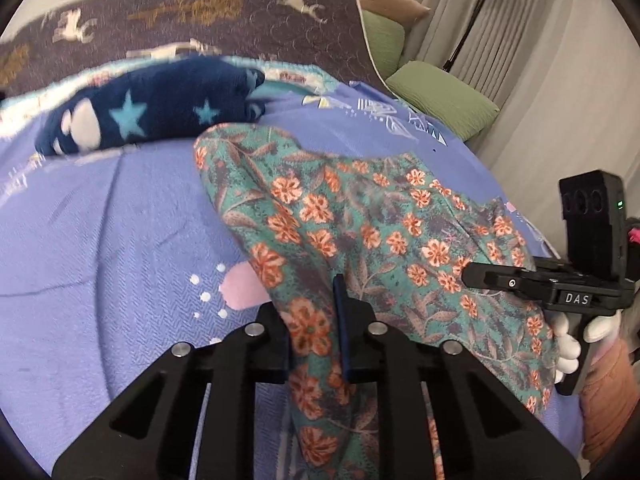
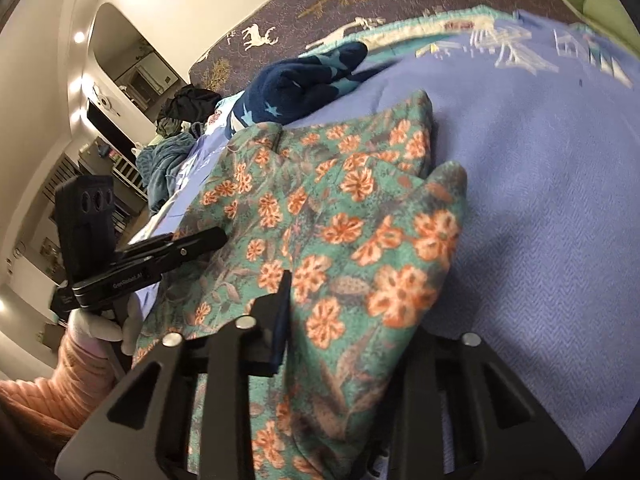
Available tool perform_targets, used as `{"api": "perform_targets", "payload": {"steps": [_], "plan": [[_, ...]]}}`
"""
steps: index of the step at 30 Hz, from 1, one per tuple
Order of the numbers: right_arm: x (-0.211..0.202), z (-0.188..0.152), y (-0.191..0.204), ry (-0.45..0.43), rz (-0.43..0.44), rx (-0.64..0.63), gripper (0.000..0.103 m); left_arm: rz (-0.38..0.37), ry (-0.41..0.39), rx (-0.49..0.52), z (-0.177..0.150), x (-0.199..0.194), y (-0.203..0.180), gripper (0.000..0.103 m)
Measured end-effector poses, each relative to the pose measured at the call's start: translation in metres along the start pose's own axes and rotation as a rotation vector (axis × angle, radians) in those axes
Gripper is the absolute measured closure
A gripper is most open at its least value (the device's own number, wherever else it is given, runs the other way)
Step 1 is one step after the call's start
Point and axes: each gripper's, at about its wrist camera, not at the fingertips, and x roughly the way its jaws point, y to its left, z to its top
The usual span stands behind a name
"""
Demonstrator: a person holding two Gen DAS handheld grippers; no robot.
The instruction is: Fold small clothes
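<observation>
A teal garment with orange flowers lies on the lilac bed cover. My left gripper is shut on the garment's near left edge, cloth pinched between its fingers. My right gripper is shut on another edge of the same garment, and cloth drapes over and hides its right finger. Each gripper shows in the other's view: the right one at the garment's right side, the left one at its left side.
A folded navy fleece with stars lies behind the garment, also in the right wrist view. Green pillows and a floor lamp stand at the far right. A pile of dark clothes lies at the bed's far left.
</observation>
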Motion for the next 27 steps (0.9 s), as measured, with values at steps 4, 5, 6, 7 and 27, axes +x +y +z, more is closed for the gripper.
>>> {"api": "perform_targets", "payload": {"steps": [4, 5, 6, 7, 27], "plan": [[-0.019, -0.003, 0.019, -0.076, -0.021, -0.051, 0.081, 0.033, -0.070, 0.084, 0.005, -0.025, -0.023, 0.088], [-0.023, -0.004, 0.023, -0.091, -0.025, -0.060, 0.081, 0.038, -0.084, 0.102, 0.006, -0.031, -0.029, 0.088], [-0.031, -0.005, 0.030, -0.116, -0.034, -0.080, 0.081, 0.041, -0.095, 0.116, 0.008, -0.037, -0.034, 0.088], [-0.036, -0.005, 0.036, -0.133, -0.040, -0.094, 0.081, 0.042, -0.110, 0.133, 0.008, -0.045, -0.040, 0.088], [-0.168, -0.010, 0.095, -0.398, -0.118, -0.232, 0.081, -0.006, -0.292, 0.284, 0.045, -0.121, -0.123, 0.089]]}}
